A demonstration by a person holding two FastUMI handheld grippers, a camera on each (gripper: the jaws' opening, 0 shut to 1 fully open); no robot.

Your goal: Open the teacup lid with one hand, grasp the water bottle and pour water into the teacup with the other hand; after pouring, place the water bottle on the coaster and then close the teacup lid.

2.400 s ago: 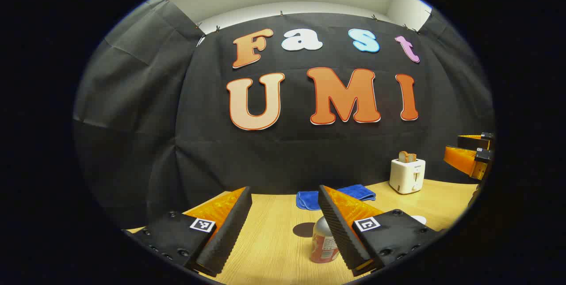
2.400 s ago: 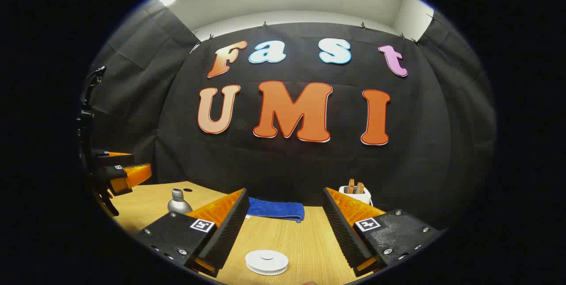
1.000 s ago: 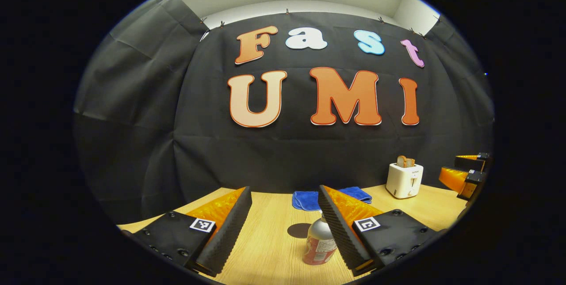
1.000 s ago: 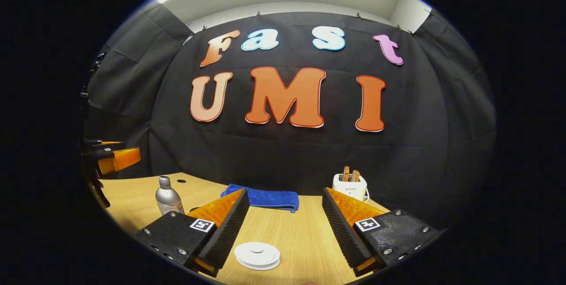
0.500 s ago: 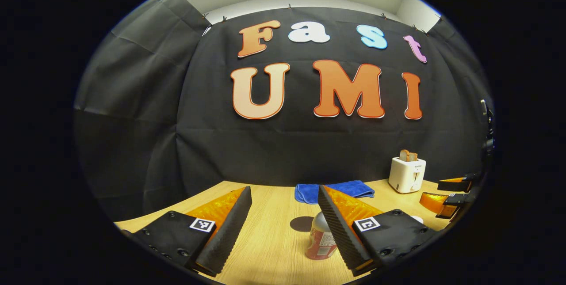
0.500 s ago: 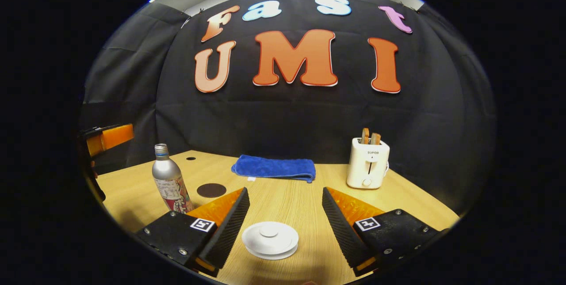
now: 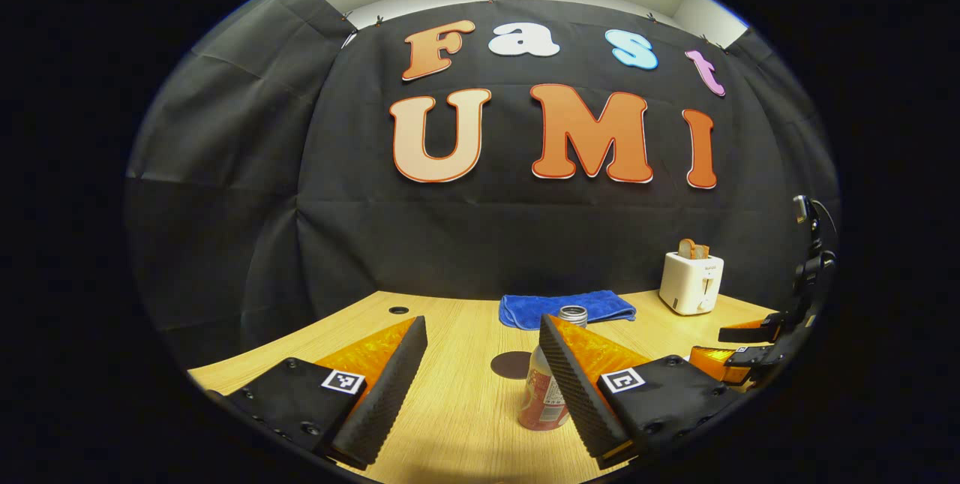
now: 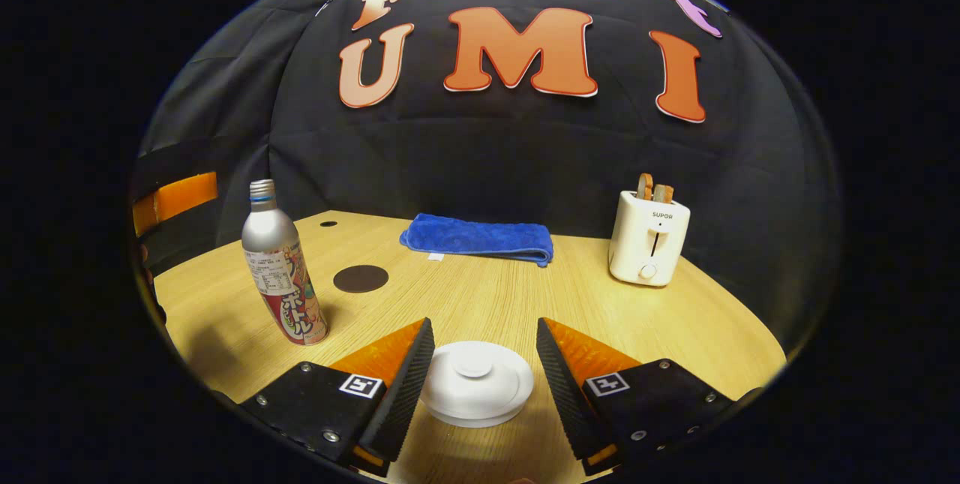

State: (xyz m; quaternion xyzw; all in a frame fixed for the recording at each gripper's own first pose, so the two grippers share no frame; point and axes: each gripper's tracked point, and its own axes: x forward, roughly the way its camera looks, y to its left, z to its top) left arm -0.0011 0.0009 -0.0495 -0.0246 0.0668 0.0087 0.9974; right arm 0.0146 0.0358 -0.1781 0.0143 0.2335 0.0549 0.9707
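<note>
A silver water bottle with a red label stands upright at the table's left; in the left gripper view the bottle sits just ahead, partly behind one finger. My left gripper is open and holds nothing. The white teacup lid, with its small knob, lies low between the fingers of my right gripper, which is open; the fingers flank the lid without pressing on it. The cup under the lid is hidden. A dark round coaster lies flat behind the bottle, the same coaster.
A folded blue cloth lies at the back of the wooden table. A white toaster with toast stands at the back right. The right gripper appears at the far right of the left gripper view.
My right gripper has dropped and moved forward, so the lid now lies between its fingers. The left gripper has lowered slightly toward the bottle.
</note>
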